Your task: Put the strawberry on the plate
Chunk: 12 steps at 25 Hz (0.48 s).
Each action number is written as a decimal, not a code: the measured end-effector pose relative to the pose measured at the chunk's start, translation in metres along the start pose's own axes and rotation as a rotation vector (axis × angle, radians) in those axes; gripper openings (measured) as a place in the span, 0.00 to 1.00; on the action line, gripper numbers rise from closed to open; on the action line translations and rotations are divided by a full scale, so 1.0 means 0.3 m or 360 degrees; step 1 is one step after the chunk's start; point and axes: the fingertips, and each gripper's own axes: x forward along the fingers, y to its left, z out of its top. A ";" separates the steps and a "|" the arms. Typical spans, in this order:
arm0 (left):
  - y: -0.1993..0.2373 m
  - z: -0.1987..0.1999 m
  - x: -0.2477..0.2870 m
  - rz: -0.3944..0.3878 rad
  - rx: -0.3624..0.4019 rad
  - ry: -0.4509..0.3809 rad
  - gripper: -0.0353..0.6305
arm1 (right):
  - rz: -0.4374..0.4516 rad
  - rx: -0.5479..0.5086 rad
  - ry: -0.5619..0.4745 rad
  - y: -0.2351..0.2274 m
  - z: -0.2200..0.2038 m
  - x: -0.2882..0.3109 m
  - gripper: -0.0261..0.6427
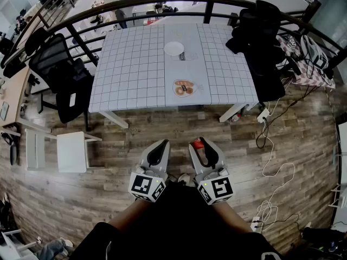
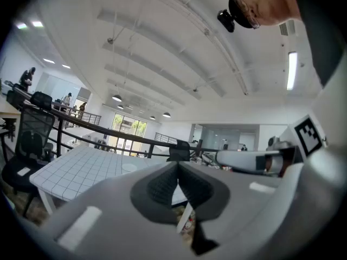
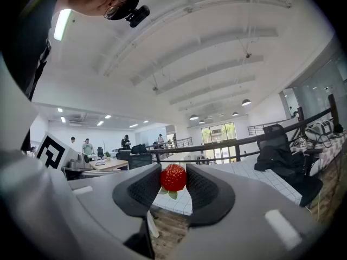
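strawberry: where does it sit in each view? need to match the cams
Head view: strawberry low centre, at the tip of the right gripper.
Left gripper view: mid right, only a reddish patch in the right gripper beside it, probably the strawberry.
Right gripper view: strawberry at centre, clamped between the jaws.
Shared landmark: the grid-patterned table, seen at lower left in the left gripper view and right of centre in the right gripper view.

The table (image 1: 135, 64) stands far centre, in front of the railing (image 1: 162, 1). 2 plates lie on it: the far plate (image 1: 174, 48) and the near plate (image 1: 184, 88). The left chair (image 1: 57, 64) and the right chair (image 1: 260, 42) flank it. The left gripper (image 1: 160, 145) and the right gripper (image 1: 197, 145) sit near, side by side, with the strawberry (image 3: 173, 177) between the right gripper's jaws.
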 end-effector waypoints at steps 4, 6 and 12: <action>-0.013 0.011 -0.008 0.0031 0.0046 -0.0045 0.06 | 0.0031 -0.0036 -0.0011 0.004 0.006 -0.015 0.25; -0.043 0.030 -0.014 0.0031 0.0064 -0.0048 0.06 | 0.0032 -0.0040 -0.0011 -0.003 0.027 -0.042 0.25; -0.081 -0.025 -0.033 0.0053 0.0096 -0.0043 0.06 | 0.0035 0.0002 -0.0030 -0.029 -0.030 -0.113 0.25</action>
